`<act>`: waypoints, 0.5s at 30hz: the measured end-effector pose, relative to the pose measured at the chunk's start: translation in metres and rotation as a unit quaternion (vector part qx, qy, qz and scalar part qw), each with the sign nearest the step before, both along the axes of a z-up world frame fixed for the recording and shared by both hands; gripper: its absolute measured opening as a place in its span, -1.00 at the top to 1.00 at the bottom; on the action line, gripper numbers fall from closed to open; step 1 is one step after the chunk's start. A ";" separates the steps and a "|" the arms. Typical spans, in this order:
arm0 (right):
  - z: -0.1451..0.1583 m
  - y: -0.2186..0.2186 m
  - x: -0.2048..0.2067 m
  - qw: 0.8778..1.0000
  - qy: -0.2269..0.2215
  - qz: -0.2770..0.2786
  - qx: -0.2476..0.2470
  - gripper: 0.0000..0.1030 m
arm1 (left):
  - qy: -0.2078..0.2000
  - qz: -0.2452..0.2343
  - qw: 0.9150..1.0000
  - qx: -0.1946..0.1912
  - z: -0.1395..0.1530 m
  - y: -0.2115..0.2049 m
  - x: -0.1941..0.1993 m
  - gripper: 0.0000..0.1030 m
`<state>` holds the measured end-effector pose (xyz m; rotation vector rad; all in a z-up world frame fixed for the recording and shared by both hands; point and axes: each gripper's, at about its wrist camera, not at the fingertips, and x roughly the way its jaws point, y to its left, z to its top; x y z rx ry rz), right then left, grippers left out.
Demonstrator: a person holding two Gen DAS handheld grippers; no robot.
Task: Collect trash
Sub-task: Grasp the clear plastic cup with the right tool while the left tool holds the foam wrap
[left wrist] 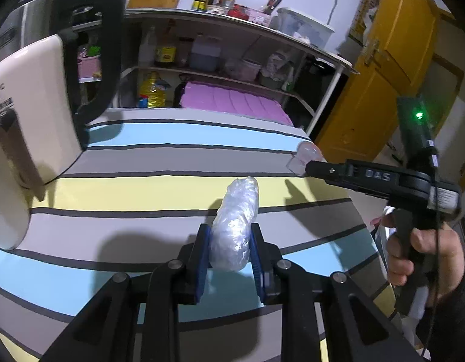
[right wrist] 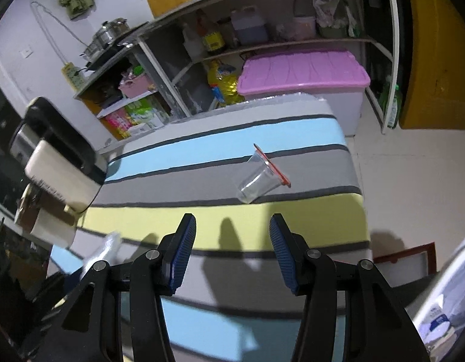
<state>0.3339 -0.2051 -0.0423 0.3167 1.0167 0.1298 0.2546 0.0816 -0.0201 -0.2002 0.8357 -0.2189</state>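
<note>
My left gripper (left wrist: 229, 235) is shut on a crumpled clear plastic wrap (left wrist: 237, 220), held just above the striped tablecloth (left wrist: 142, 163). The wrap also shows in the right wrist view (right wrist: 104, 249) at the lower left. My right gripper (right wrist: 232, 226) is open and empty, a short way in front of a clear plastic cup (right wrist: 259, 178) with a red-edged lid that lies on its side on a grey stripe near the table's right edge. In the left wrist view the right gripper (left wrist: 311, 167) reaches in from the right, its tip next to the cup (left wrist: 306, 155).
A cream and black electric kettle (left wrist: 36, 114) stands at the table's left. Behind the table is a metal shelf rack (right wrist: 262, 45) with bottles and a pink-lidded storage box (right wrist: 305, 78). A yellow door (left wrist: 380, 75) is at the right. A bag (right wrist: 444, 307) sits on the floor.
</note>
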 end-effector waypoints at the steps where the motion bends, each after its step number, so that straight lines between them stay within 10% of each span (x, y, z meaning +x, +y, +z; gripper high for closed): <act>1: -0.003 0.001 0.006 1.000 0.003 -0.003 -0.003 -0.01 | -0.001 0.003 1.000 -0.001 0.001 0.004 0.000 0.50; 15: -0.024 -0.011 0.046 0.997 0.016 -0.072 -0.013 -0.01 | -0.008 0.005 1.000 -0.014 -0.004 0.021 0.005 0.50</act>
